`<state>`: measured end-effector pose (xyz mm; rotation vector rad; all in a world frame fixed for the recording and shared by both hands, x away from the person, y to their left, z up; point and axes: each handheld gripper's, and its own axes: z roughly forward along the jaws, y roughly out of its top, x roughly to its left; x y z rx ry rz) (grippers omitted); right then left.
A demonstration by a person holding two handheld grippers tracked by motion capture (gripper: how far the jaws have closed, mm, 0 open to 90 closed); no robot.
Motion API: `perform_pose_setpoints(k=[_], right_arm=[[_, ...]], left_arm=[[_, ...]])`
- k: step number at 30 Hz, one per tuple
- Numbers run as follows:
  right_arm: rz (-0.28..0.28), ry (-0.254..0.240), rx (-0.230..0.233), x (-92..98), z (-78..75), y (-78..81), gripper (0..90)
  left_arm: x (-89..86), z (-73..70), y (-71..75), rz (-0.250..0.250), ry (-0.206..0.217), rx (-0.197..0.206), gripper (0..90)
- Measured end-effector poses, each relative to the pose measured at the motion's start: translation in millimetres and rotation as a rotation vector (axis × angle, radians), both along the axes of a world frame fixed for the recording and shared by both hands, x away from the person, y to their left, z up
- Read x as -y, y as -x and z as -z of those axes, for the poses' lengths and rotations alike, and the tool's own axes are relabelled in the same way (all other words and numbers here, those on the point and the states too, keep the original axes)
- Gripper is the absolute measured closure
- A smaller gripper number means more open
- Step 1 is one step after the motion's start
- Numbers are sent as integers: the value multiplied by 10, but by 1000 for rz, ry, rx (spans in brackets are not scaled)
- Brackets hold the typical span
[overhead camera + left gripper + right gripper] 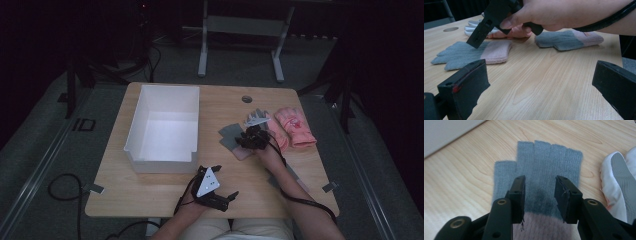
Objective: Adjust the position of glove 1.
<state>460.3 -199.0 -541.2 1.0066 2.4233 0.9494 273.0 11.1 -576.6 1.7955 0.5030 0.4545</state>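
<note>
High view: I counted two grey gloves (pixel 231 135), one pink pair (pixel 295 126), one white box (pixel 162 127).
My right gripper (pixel 248 138) stood unclenched over a grey glove; left gripper (pixel 226 189) wide, empty.

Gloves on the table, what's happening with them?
A person holds a gripper in each hand. The right gripper is down over a grey knitted glove with a pink cuff, fingers either side of its palm, not yet pinching it. A matching grey-and-pink glove and a pair of pink gloves lie nearby on the wooden table. The left gripper waits open near the front edge, beside an empty white plastic box.
</note>
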Motion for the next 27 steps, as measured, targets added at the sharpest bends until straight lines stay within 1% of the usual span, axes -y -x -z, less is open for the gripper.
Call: perform_pose_setpoints(k=[4,7,8,11,15,17,19,22,25,27], right_arm=[[-8,9,-13,-18,39,-63,659],[-21,27,-26,-33,73,-108,671],[-26,34,-33,-39,84,-120,676],[-30,29,-64,-34,88,-149,692],[-35,42,-65,-39,89,-151,767],[-26,54,-59,-65,86,-139,810],[-10,61,-60,-94,82,-129,832],[25,61,-70,-123,72,-120,837],[68,58,-79,-149,61,-98,847],[95,61,-78,-175,40,-74,856]], left_arm=[[-4,1,-3,1,8,-4,1],[-5,2,1,0,10,-1,1],[-6,2,1,1,10,-1,1],[-2,1,0,1,3,-1,1],[-6,2,0,1,11,-3,1],[-4,1,1,2,8,-3,0],[-6,2,2,2,11,-1,1],[-7,1,-5,0,12,-8,1],[-11,2,-3,1,17,-5,1],[-9,1,-7,0,13,-9,0]])
